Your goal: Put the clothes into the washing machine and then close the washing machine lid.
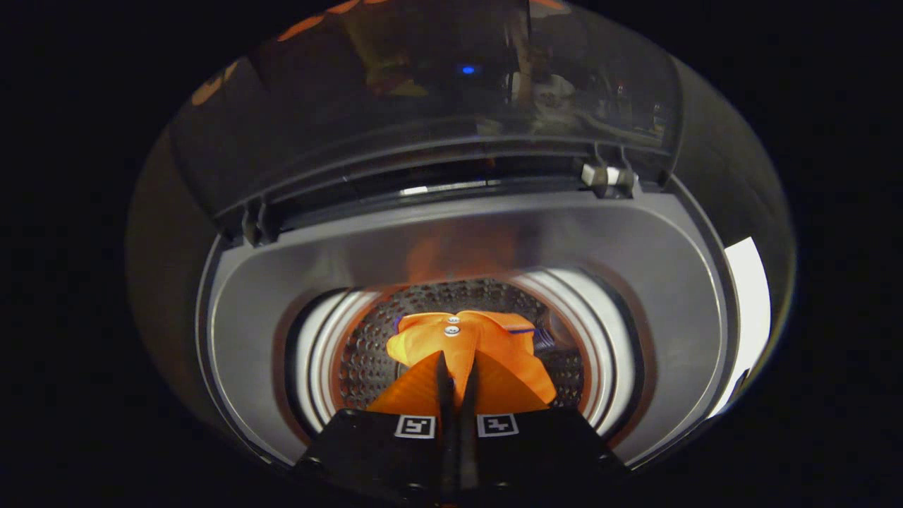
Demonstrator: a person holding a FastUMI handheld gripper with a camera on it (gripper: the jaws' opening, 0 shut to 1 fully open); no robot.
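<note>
The gripper view looks steeply down from close above into the washing machine (451, 240) drum.

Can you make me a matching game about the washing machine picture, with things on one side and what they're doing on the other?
Things:
1. orange cloth
2. lid
3. drum
4. hand-held gripper

States:
A. raised open behind the opening
B. pinched between the two fingers, hanging over the drum
C. shut on the cloth
D. below the cloth, wall full of small holes

Pairs: 1-B, 2-A, 3-D, 4-C
</note>
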